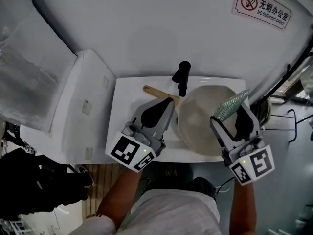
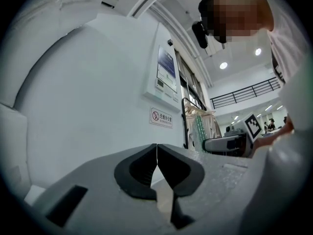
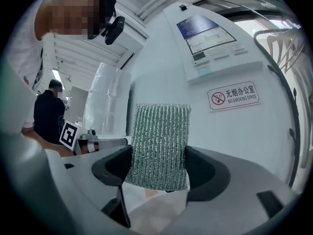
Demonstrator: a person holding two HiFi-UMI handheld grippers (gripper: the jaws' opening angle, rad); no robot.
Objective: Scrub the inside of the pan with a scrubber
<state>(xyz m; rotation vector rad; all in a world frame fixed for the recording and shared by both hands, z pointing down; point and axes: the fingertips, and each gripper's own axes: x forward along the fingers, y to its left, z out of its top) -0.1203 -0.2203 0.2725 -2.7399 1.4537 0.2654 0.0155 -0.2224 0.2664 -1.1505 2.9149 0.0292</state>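
Note:
A cream pan [image 1: 203, 124] sits in the white sink [image 1: 122, 109], its wooden handle [image 1: 154, 90] pointing to the upper left. My left gripper [image 1: 170, 102] [image 2: 156, 153] hangs over the handle close to the pan; its tips meet and nothing shows between them, with a beige strip visible below them. My right gripper [image 1: 230, 114] [image 3: 159, 173] is over the pan's right rim and is shut on a green woven scrubber [image 1: 231, 105] [image 3: 159, 146], which stands upright between the jaws.
A black faucet [image 1: 182, 77] rises at the back of the sink, just beyond the pan. A white cabinet top [image 1: 83, 111] adjoins the sink on the left. A no-smoking sign [image 1: 263, 6] hangs on the wall, and black metal bars [image 1: 288, 77] stand at the right.

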